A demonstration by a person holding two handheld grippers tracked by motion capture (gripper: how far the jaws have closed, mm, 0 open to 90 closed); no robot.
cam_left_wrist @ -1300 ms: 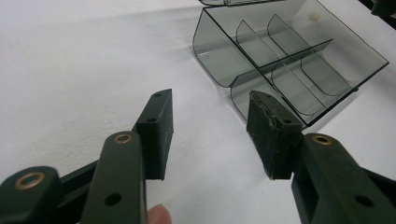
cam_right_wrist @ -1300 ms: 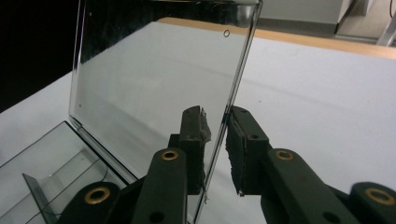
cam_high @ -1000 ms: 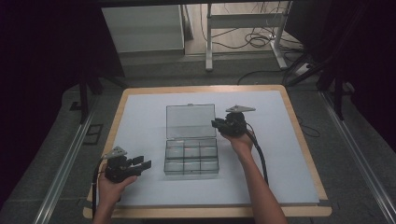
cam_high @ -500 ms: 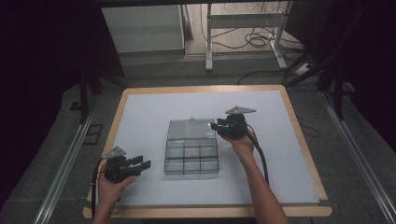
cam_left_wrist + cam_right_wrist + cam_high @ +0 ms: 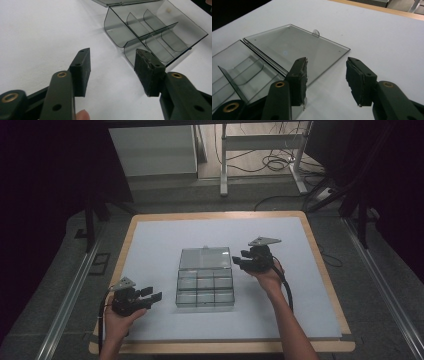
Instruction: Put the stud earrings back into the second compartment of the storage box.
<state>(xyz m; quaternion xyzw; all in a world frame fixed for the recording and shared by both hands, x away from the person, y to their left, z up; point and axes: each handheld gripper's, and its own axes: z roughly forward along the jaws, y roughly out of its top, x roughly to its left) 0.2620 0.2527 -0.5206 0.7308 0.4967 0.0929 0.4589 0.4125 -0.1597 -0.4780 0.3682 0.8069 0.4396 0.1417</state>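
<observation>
My right tool (image 5: 240, 260) hangs just off the right edge of the flat lid (image 5: 205, 258) of the clear smoky-grey plastic compartment box (image 5: 205, 287). Its jaws have just been opening and now stand well apart; in the right gripper view (image 5: 325, 82) nothing sits between the pads. The left pad hovers over the lid's near corner, though I cannot tell whether it brushes the plastic. So that tool is released and grasps nothing.

My left tool (image 5: 152, 297) rests over the white sheet near the counter's (image 5: 320, 245) front left corner, aimed at the box's left side and a little apart from it. Its jaws have also been opening slightly and are spread wide, empty — the left gripper view (image 5: 112, 72) has bare white counter between the pads and the box's tray beyond them.

The box lies about mid-counter, a little toward the front edge. Its lid is swung fully open and lies flat on the sheet behind the tray, toward the counter's far edge, with the small tab (image 5: 315, 32) on its far rim. Opened out like this, its long axis runs front to back across the counter; the hinge line runs left to right. The tray's dividers make two rows of three compartments.
</observation>
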